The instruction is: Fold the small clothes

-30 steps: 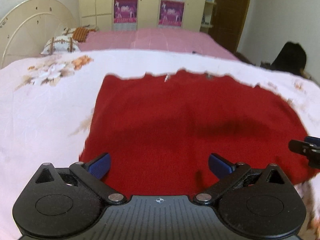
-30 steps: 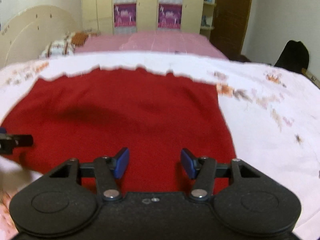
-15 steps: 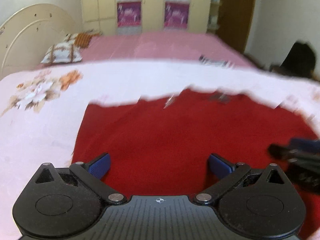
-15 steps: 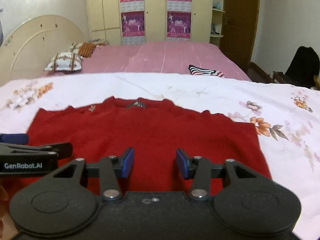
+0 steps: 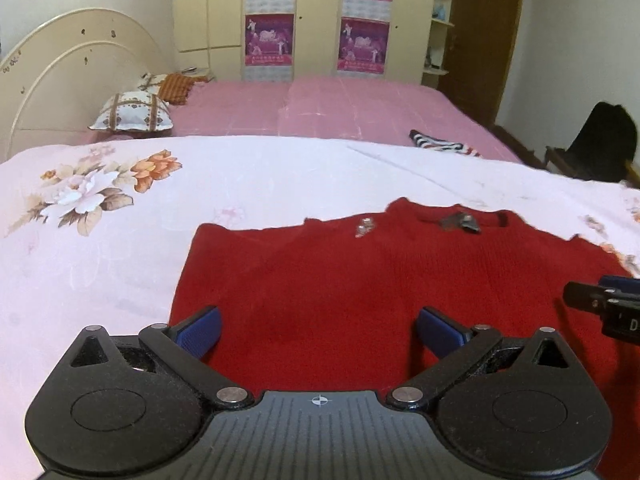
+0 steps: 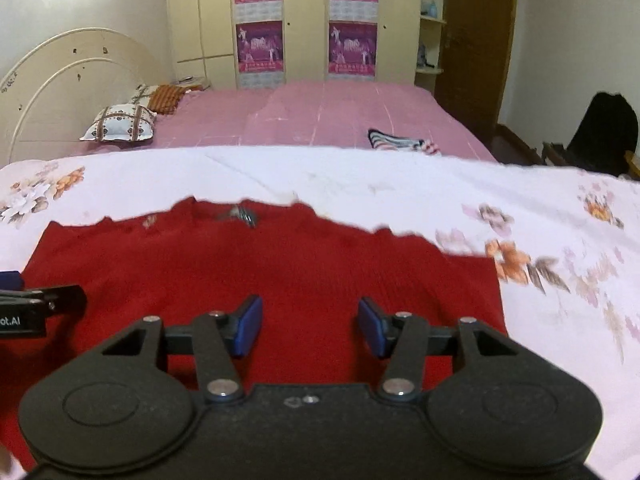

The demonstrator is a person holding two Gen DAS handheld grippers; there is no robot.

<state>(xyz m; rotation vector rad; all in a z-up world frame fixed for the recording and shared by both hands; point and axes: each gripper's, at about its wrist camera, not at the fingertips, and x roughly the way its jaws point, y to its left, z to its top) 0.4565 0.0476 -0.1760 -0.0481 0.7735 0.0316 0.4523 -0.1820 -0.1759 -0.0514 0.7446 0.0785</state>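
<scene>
A red knitted sweater (image 5: 360, 280) lies flat on the floral white sheet (image 5: 120, 208), neckline away from me; it also shows in the right wrist view (image 6: 280, 272). My left gripper (image 5: 318, 330) is open and empty, raised over the sweater's near left part. My right gripper (image 6: 310, 326) is open and empty over the sweater's near right part. Each gripper shows at the edge of the other's view: the right one in the left wrist view (image 5: 604, 304), the left one in the right wrist view (image 6: 40, 304). The sweater's near hem is hidden behind the gripper bodies.
A pink bed (image 5: 320, 108) lies beyond the sheet with pillows (image 5: 132, 112) at the left and a striped garment (image 5: 440, 144) at its right. A wardrobe (image 5: 316, 20) stands behind. A chair with dark cloth (image 5: 604, 144) is at the right.
Both grippers have pulled back and risen from the sweater, so more of the bed and the neckline shows. Both stay open and empty.
</scene>
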